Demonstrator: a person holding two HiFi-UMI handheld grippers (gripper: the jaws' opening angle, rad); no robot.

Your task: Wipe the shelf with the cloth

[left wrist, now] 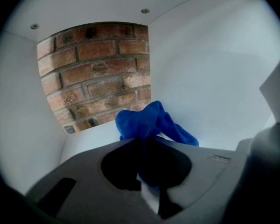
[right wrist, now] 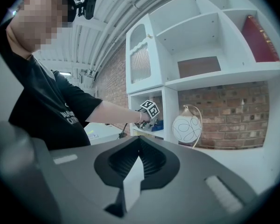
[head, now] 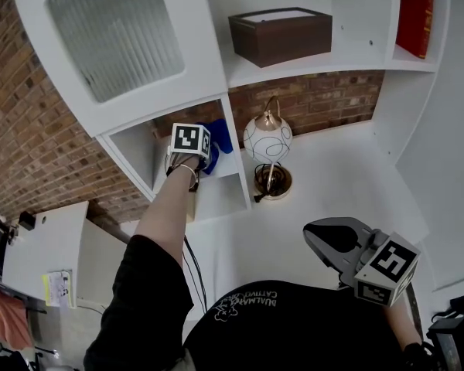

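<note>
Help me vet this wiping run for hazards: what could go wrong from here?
The left gripper pinches only a fold of the blue cloth; most of it bunches loose ahead, so it might slip out while rubbing the shelf. The globe lamp stands just beside that compartment's wall; a wide arm swing could topple it.

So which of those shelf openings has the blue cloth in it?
The small cubby below the glass door, left of the lamp, where the left gripper grips the blue cloth. Others hold a brown box or red book.
</note>
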